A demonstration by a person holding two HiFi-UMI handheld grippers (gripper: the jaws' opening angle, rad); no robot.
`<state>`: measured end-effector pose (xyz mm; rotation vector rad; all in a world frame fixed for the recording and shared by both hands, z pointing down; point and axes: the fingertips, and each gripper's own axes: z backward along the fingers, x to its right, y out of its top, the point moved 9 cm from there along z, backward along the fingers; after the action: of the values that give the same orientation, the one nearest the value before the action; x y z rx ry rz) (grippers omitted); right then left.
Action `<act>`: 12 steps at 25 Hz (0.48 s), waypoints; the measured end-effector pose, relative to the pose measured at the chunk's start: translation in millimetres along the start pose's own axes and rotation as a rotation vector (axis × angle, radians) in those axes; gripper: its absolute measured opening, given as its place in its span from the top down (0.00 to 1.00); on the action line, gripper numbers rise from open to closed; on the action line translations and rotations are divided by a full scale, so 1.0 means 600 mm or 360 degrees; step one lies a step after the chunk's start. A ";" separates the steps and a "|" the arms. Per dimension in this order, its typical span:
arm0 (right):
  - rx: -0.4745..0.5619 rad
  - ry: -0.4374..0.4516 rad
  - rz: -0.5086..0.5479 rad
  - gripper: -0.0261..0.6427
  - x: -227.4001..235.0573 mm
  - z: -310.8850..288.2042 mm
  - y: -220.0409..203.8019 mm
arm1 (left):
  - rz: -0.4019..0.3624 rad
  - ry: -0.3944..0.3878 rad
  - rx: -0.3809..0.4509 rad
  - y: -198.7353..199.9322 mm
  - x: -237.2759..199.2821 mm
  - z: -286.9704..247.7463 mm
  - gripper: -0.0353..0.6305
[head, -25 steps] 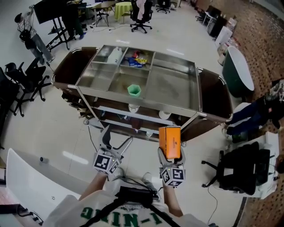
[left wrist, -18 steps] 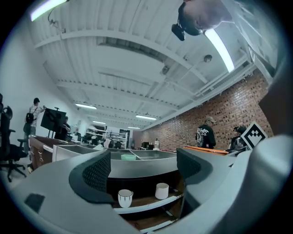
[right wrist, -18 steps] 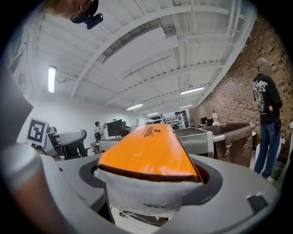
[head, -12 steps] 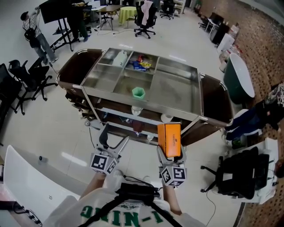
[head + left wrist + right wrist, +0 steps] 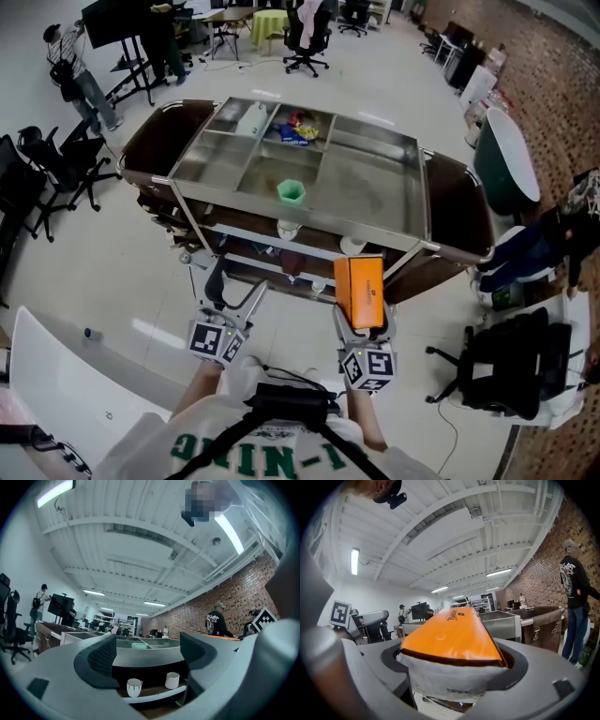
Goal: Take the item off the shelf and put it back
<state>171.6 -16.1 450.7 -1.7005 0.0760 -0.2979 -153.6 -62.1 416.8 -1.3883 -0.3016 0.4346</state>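
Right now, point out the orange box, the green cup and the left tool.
orange box [image 5: 359, 291]: head view, middle of its orange top face.
green cup [image 5: 292, 192]: head view, on its rim and side wall.
left tool [image 5: 241, 277]: head view, midway between its two spread fingertips, nothing held there.

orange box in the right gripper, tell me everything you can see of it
The orange box is a long rectangular carton, glossy orange on top with small dark print, a dark brown edge and a pale near end. It lies lengthwise, pointing away toward the metal cart. The right gripper clamps its near end; nothing else is seen touching it.
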 end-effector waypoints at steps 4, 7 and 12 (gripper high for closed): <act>-0.0031 0.0003 -0.0004 0.27 -0.004 0.001 -0.009 | -0.0008 0.0015 -0.0009 -0.001 0.000 0.004 0.32; -0.0063 0.0006 0.0000 0.27 -0.009 0.002 -0.014 | -0.0023 0.0023 -0.0020 -0.003 -0.002 0.009 0.32; -0.0109 0.0023 -0.0001 0.27 -0.016 -0.003 -0.031 | -0.0051 0.0043 -0.0042 -0.008 -0.007 0.020 0.32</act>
<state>160.0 -12.7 467.5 -1.7663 0.0972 -0.3112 -162.3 -54.5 423.9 -1.4124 -0.3080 0.3864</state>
